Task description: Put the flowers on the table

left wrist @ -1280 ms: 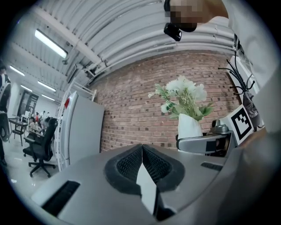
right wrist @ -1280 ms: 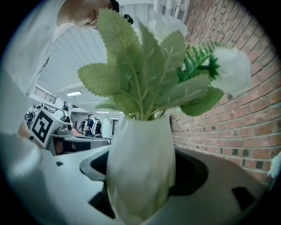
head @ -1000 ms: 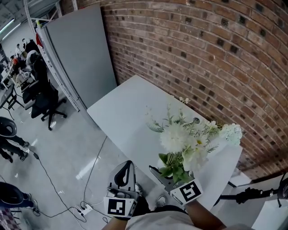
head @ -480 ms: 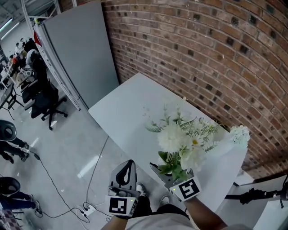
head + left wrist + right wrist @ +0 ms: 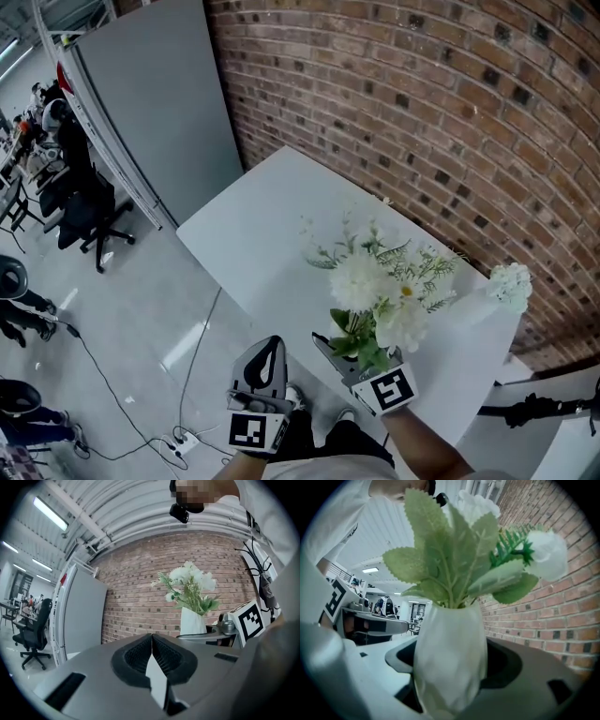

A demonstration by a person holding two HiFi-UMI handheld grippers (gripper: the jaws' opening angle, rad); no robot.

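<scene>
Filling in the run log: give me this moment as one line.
right gripper: shut on white vase of flowers | left gripper: shut, empty | table: vase not yet set down

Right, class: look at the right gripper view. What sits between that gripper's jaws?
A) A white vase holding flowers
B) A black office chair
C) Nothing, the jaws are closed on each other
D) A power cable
A: the right gripper has its jaws closed around the white vase, and the flowers rise out of the top of it.
</scene>
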